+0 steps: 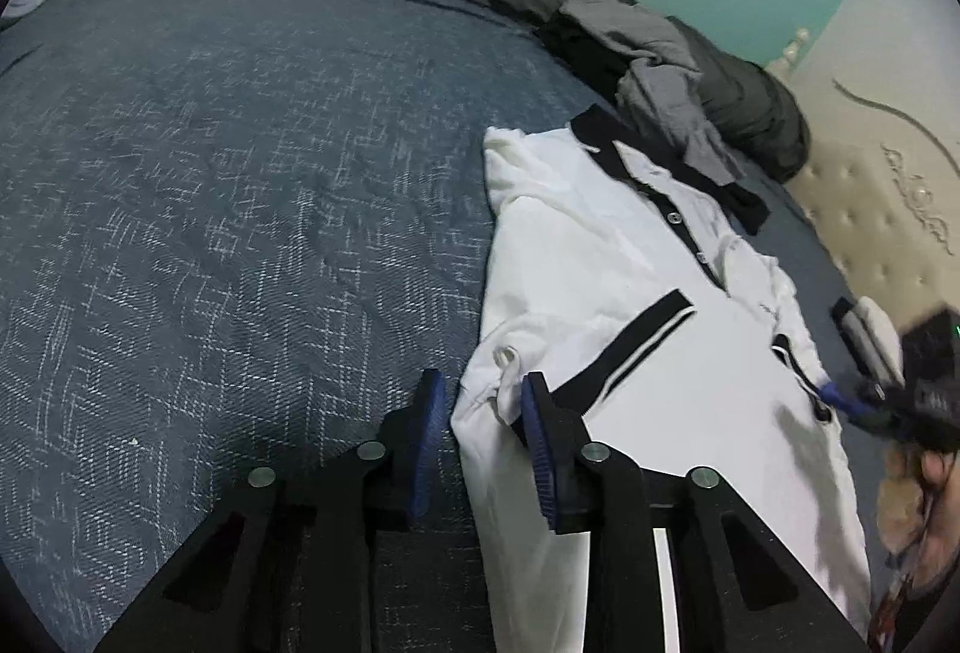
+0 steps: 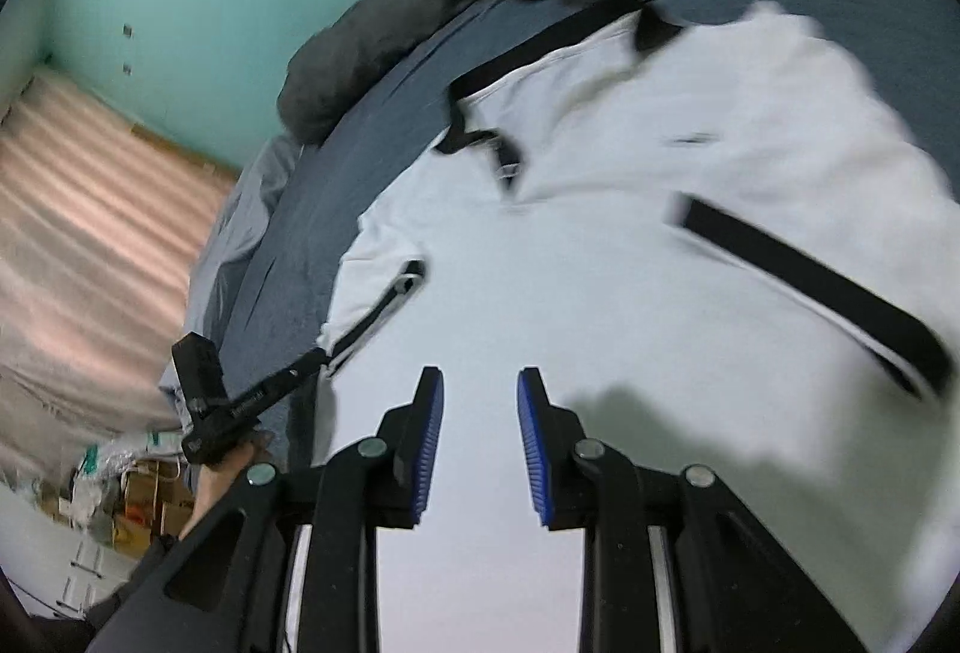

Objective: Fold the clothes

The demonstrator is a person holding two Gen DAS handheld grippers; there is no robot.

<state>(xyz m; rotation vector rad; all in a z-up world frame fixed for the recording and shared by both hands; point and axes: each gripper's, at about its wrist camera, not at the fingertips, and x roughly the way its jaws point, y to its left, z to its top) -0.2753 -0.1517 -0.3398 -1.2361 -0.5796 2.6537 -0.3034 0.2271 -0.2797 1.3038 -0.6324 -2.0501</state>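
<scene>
No legible text; lettering on hand-held gripper [image 2: 240, 407] too blurred.

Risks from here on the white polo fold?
1. The left gripper straddles the edge of the white polo shirt with black trim, jaws apart with no fabric pinched; closing here may catch only a thin edge, or the blue woven bedcover with it.
2. The right gripper hangs over mid-shirt with nothing between its jaws, and that view is blurred, so its next grasp point may be off.
3. The crumpled grey garment overlaps the black collar and could drag along.
</scene>
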